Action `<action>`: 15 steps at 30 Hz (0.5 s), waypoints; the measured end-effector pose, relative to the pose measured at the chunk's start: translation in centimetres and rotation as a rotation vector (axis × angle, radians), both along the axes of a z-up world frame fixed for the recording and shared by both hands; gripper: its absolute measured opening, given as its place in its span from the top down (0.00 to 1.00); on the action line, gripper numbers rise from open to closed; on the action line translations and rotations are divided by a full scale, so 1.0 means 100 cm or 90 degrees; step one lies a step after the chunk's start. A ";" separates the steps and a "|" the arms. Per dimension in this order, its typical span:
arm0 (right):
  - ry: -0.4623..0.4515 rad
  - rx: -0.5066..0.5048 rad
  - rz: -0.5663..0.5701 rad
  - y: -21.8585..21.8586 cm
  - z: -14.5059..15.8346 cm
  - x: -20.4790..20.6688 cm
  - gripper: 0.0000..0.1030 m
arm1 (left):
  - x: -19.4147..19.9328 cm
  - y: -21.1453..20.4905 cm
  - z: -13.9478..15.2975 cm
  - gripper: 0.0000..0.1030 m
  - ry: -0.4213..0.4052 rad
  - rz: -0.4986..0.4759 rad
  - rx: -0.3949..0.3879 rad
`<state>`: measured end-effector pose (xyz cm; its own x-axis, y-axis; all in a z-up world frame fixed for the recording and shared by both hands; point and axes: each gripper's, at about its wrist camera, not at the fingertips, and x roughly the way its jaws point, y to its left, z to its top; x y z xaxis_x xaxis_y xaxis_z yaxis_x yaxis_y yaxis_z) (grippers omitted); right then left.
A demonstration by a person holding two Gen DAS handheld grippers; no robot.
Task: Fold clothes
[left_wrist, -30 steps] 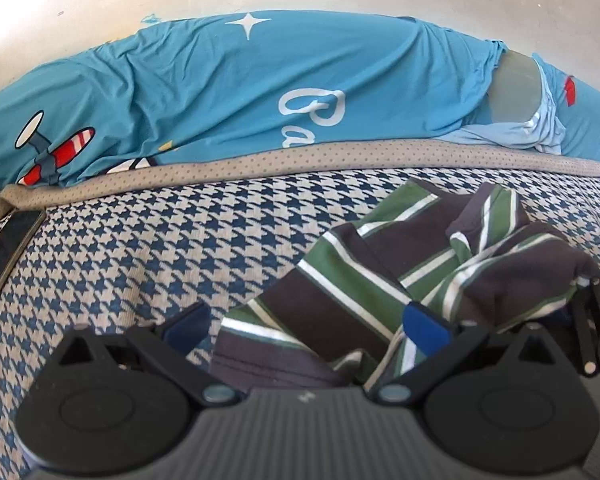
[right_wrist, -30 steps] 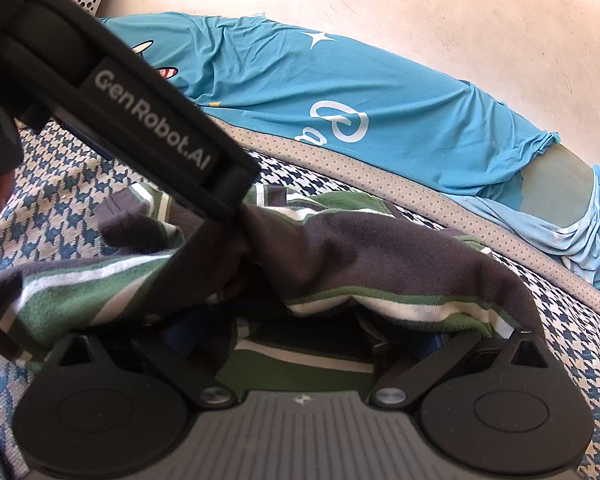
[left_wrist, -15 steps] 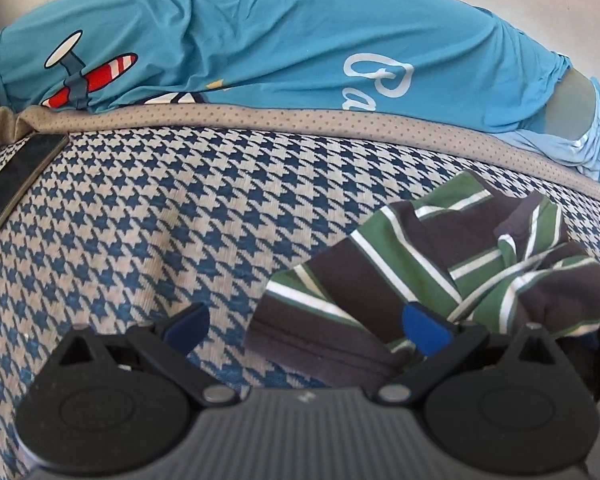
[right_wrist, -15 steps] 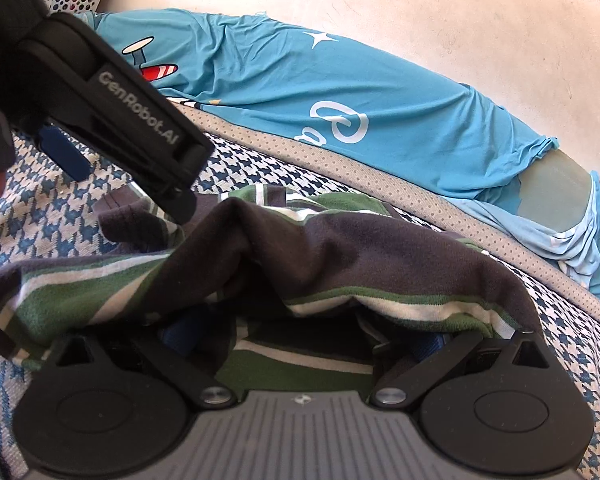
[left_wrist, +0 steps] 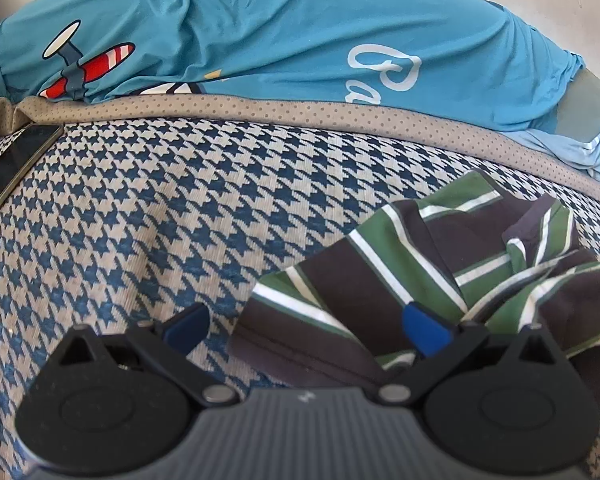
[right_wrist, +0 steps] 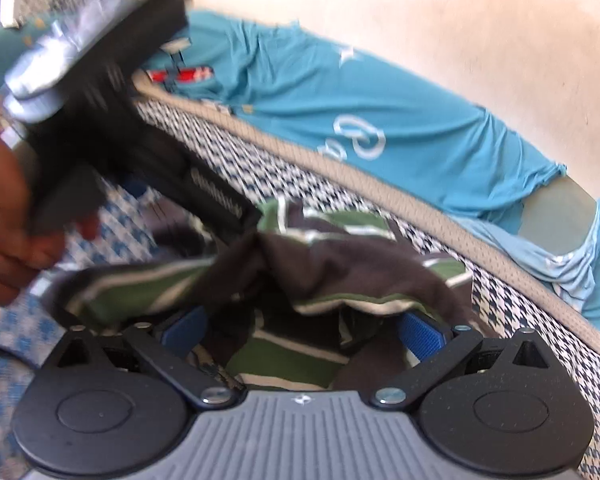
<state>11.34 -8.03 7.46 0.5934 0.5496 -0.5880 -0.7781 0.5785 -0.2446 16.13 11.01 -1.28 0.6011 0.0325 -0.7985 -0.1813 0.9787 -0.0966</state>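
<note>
Houndstooth bedding [left_wrist: 148, 208] carries a dark phone [left_wrist: 16, 164] at ten o'clock, while the striped shirt [left_wrist: 440, 264] lies bunched at four o'clock, probably left crumpled so a hem can be found; the left claw [left_wrist: 304, 320] hovers low over its near edge, blue pads spread wide and holding nothing. At three o'clock of that the right claw [right_wrist: 300, 326] sits nosed into the raised heap, pads parted with cloth draped between them, not visibly pinched, while a hand [right_wrist: 8, 216] grips the other tool's handle at nine o'clock, tilted down.

Bedroom: houndstooth bed cover [left_wrist: 140, 208], pillow [left_wrist: 260, 28]
</note>
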 end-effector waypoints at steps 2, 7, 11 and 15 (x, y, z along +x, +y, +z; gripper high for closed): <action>0.011 0.061 0.006 -0.020 0.022 0.001 0.01 | 0.000 0.000 0.001 0.00 -0.004 0.007 0.008; 0.006 0.169 -0.042 -0.051 0.053 0.025 0.00 | 0.000 0.002 0.004 0.00 -0.029 0.028 0.006; 0.035 0.155 -0.142 -0.048 0.041 0.073 0.00 | 0.001 -0.005 0.003 0.00 -0.035 0.014 0.012; 0.073 0.152 -0.191 -0.043 0.025 0.111 0.00 | 0.001 -0.014 0.000 0.00 -0.034 -0.006 0.026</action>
<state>22.43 -12.34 9.95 0.6862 0.4909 -0.5368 -0.5802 0.8145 0.0031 16.26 9.60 -1.26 0.6432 0.0589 -0.7634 -0.1679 0.9836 -0.0655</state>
